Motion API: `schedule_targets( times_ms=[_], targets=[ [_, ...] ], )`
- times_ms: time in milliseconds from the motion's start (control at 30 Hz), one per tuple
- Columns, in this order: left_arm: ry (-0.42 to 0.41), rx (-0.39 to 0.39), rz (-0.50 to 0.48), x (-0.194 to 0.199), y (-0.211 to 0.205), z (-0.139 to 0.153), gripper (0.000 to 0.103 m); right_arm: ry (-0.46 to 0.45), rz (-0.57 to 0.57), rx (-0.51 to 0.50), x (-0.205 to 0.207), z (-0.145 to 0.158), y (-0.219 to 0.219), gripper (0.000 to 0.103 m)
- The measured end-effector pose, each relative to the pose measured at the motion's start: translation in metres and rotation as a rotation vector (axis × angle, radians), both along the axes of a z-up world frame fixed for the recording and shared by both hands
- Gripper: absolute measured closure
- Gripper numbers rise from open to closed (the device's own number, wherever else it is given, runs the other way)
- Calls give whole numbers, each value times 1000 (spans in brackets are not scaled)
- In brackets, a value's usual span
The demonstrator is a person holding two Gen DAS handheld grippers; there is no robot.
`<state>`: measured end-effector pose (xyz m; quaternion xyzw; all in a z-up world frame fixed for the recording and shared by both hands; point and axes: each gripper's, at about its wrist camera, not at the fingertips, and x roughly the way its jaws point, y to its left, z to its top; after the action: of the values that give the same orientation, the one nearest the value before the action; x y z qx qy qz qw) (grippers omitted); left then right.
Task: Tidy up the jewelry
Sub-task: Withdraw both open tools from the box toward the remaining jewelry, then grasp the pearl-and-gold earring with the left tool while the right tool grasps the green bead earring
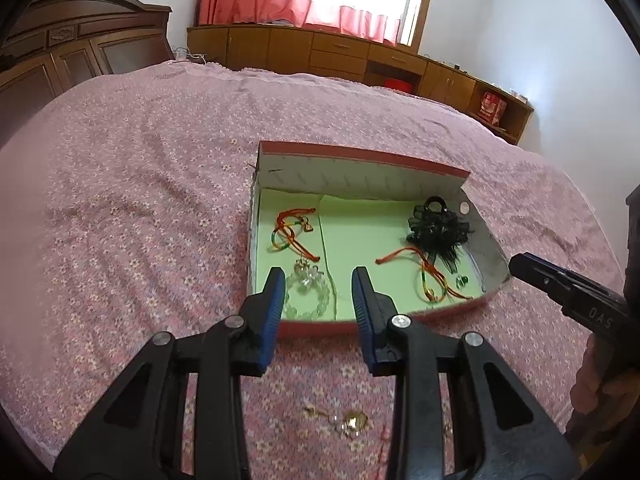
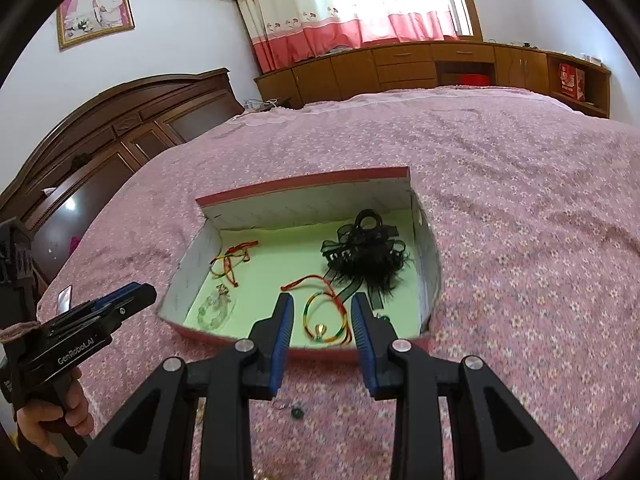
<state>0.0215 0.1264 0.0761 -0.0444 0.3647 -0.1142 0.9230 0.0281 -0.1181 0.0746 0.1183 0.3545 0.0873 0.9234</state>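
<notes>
A red-rimmed box with a pale green floor lies on the bed. Inside are a clear bead bracelet, a red-green cord bracelet, a second cord bracelet with a gold charm and a black feathery hair clip. My left gripper hovers open over the box's near-left corner, above the clear bracelet, holding nothing. My right gripper is open above the charm bracelet, its pads apart from it. A gold pendant lies on the bedspread in front of the box.
The pink floral bedspread spreads around the box. A small green bead lies on it near the box's front. A dark wooden headboard stands to the left, and low wooden cabinets line the far wall under curtains.
</notes>
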Motion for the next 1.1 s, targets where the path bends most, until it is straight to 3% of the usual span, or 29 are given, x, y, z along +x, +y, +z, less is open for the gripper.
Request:
schedule_targets(
  times_ms=[567,1100],
  targets=[
    [85,-20,-41,-31,-2,-21,77,62,1,1,-41,-22,0,70],
    [241,-20,-66,-41,-11,-70,76,118,-23,1,-53,-46,-9,70]
  ],
)
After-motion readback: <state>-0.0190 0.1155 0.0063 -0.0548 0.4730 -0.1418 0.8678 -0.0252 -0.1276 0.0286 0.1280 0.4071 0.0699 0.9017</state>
